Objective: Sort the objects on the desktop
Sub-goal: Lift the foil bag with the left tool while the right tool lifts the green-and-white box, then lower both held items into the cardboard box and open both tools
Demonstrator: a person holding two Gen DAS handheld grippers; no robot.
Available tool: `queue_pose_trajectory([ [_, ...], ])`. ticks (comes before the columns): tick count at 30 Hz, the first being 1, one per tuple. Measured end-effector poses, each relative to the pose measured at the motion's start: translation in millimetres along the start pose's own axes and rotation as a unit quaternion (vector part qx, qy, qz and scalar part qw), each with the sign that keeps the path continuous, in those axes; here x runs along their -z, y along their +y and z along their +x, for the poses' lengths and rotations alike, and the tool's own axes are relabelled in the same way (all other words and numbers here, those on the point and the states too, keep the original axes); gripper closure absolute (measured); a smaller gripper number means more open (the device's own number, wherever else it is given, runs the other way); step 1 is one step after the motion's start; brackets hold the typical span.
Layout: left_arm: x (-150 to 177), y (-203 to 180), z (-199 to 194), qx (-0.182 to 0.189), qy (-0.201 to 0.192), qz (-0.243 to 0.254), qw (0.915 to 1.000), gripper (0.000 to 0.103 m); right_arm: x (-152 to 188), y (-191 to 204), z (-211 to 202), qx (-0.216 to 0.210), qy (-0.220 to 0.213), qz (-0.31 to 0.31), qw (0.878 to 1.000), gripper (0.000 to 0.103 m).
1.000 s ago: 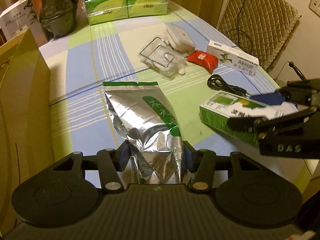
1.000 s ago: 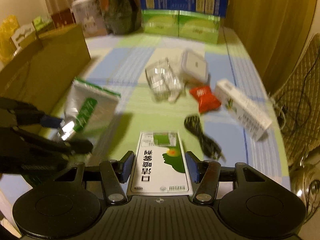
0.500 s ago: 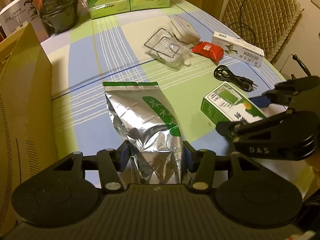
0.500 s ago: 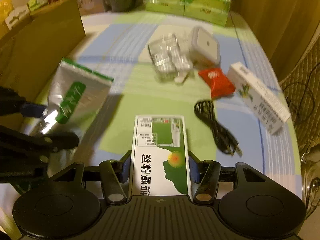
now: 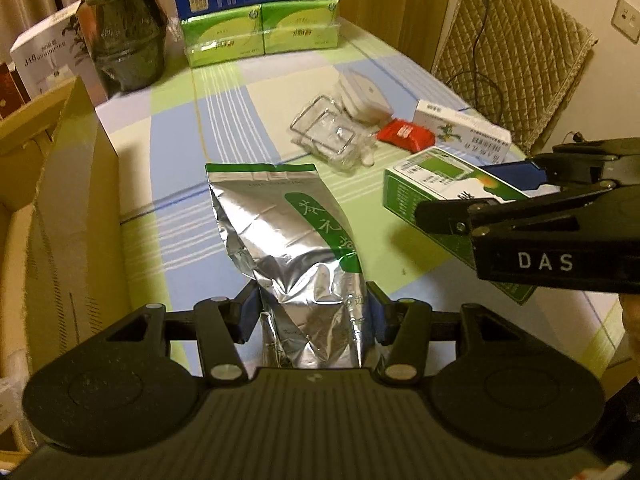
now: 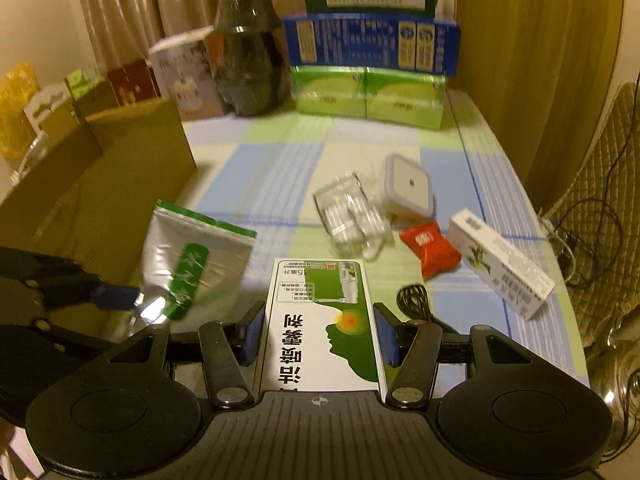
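Observation:
A silver foil bag (image 5: 280, 232) with a green label sticks out forward from my left gripper (image 5: 312, 312), which is shut on its crumpled near end. In the right wrist view the same bag (image 6: 192, 252) hangs tilted above the cloth, with the left gripper (image 6: 116, 296) at its lower corner. My right gripper (image 6: 320, 332) is shut on a green and white box (image 6: 320, 312) with printed text. From the left wrist view that box (image 5: 424, 180) is held off the table by the right gripper (image 5: 480, 196), just right of the bag.
A tall cardboard box (image 5: 60, 184) stands along the left. On the checked cloth lie a clear plastic container (image 6: 348, 212), white square container (image 6: 408, 184), red packet (image 6: 430, 248), long white box (image 6: 500, 264) and black cable (image 6: 416, 300). Green tissue packs (image 6: 368, 96) and a dark jar (image 6: 248, 52) stand at the back.
The right gripper has lifted the green and white box and brought it up and closer to the left gripper. The bag has come up off the cloth. Both views have tilted upward.

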State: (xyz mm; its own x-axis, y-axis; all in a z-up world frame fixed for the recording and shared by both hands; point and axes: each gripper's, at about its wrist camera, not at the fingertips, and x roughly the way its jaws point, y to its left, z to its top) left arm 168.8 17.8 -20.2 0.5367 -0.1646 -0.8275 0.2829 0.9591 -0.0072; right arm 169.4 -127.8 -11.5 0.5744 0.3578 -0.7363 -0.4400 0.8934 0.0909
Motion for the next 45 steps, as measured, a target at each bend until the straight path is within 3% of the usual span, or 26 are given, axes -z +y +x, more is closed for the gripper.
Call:
queue_pose_trajectory([
  [13,-7,14,-75,-0.032,-0.029,0.01,0.999,0.054,-16,48,-58,-0.018,-0.057,-0.016,0.998,0.05],
  [21,-12,86,-155,-0.096,-0.05,0.005,0.9941,0.054,-58,122,-83,-0.07,-0.097,-0.051,0.992,0.05],
  [27,-4,151,-187,-0.145,-0.048,-0.022,0.9881,0.054,-78,185,-68,-0.119,-0.095,-0.063,0.986,0.05],
  [35,7,202,-182,-0.151,-0.037,-0.04,0.987,0.054,-87,234,-31,-0.144,-0.082,-0.069,0.984,0.05],
  [45,10,233,-149,-0.137,-0.029,-0.056,0.9886,0.053,-93,235,20,-0.163,-0.054,-0.039,0.984,0.05],
])
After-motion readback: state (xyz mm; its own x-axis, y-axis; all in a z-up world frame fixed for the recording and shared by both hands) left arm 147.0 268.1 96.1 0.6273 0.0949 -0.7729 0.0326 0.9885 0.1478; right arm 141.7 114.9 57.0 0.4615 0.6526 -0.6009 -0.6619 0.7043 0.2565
